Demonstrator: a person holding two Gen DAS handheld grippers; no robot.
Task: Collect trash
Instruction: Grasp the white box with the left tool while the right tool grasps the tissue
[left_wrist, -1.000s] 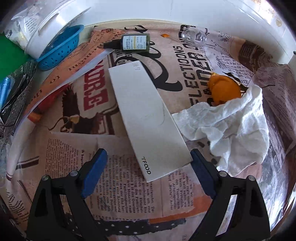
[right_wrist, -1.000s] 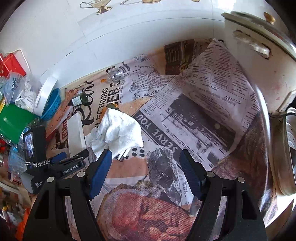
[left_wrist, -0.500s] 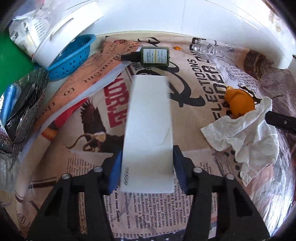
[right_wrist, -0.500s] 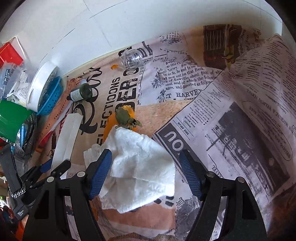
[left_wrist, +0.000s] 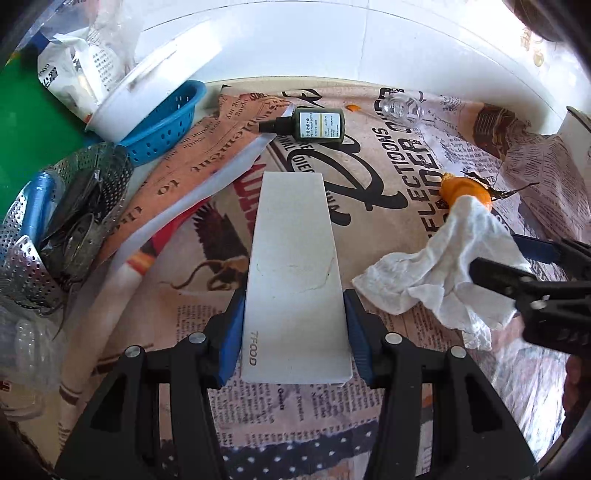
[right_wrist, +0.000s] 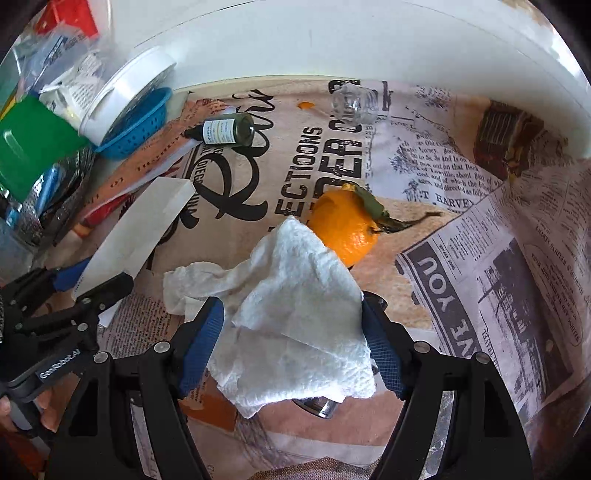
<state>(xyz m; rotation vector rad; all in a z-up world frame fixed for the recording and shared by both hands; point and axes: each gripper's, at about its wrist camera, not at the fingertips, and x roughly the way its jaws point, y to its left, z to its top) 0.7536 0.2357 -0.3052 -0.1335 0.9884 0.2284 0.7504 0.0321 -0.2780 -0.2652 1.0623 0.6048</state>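
On a counter (left_wrist: 406, 424) covered in newspaper-print paper, I am gripping a long white box (left_wrist: 293, 280) in my left hand-held gripper (left_wrist: 293, 332), its blue pads pressing both long sides near the end printed "TFOOD". The box is pointing away from me toward a small dark dropper bottle (left_wrist: 314, 127) lying on its side and a clear glass jar (left_wrist: 402, 107) near the wall. It looks like light, thin card, stiff enough along its length but likely to buckle under a hard squeeze, so I am judging the narrow sides near one end the right place to take it.

My right hand-held gripper (right_wrist: 291, 347) is straddling a crumpled white paper towel (right_wrist: 295, 310), the fingers set at either side of it and not fully closed; whether they are already pinching it I cannot tell. The towel is soft, weightless and loose, and its far corner is draping against an orange (right_wrist: 343, 229) with a leafy stem. I would take it by the bunched middle so no corner trails or drags the fruit along.

A blue perforated basket (left_wrist: 166, 118) and a metal strainer (left_wrist: 40, 236) are sitting at the left edge.
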